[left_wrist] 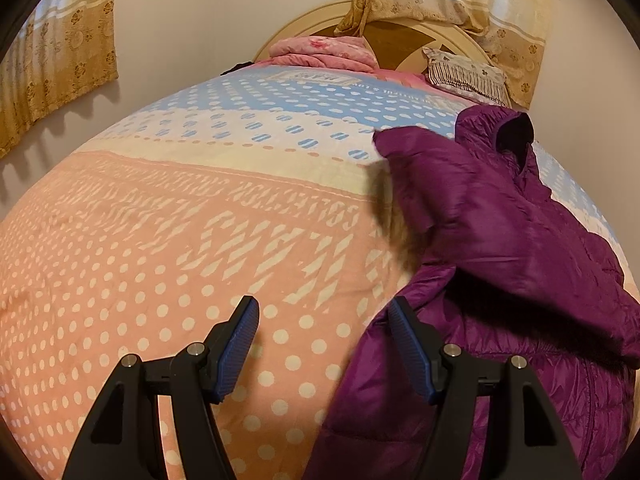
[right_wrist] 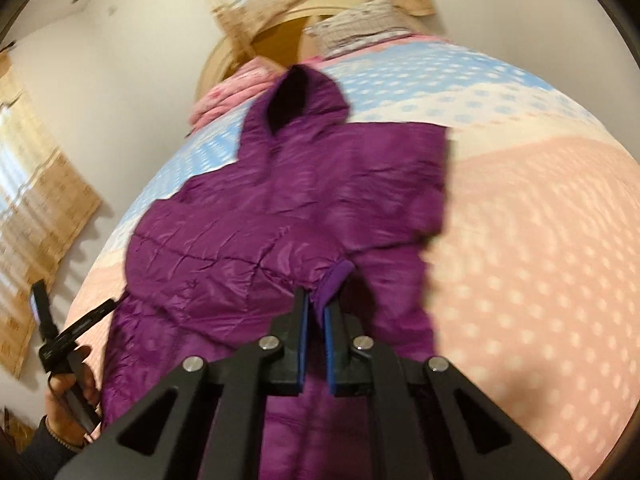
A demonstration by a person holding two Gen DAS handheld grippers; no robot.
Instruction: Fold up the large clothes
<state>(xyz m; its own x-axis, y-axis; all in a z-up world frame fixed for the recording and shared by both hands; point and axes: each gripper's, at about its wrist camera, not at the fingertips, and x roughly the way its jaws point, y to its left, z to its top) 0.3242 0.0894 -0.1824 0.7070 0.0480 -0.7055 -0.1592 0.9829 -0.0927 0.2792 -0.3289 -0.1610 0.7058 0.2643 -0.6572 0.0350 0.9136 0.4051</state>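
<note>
A purple hooded puffer jacket (left_wrist: 500, 240) lies on the bed, hood toward the headboard. In the left wrist view one sleeve is folded across its body. My left gripper (left_wrist: 322, 312) is open and empty, just above the bedspread at the jacket's left edge near the hem. In the right wrist view the jacket (right_wrist: 280, 200) fills the middle. My right gripper (right_wrist: 316, 300) is shut on the cuff (right_wrist: 340, 276) of a sleeve, held over the jacket's body. The left gripper (right_wrist: 60, 332) and the hand holding it show at the left.
The bedspread (left_wrist: 160, 260) is pink, cream and blue with white dots. A folded pink quilt (left_wrist: 324, 52) and a patterned pillow (left_wrist: 464, 72) lie by the round wooden headboard (left_wrist: 400, 40). Yellow curtains (left_wrist: 56, 60) hang on the walls.
</note>
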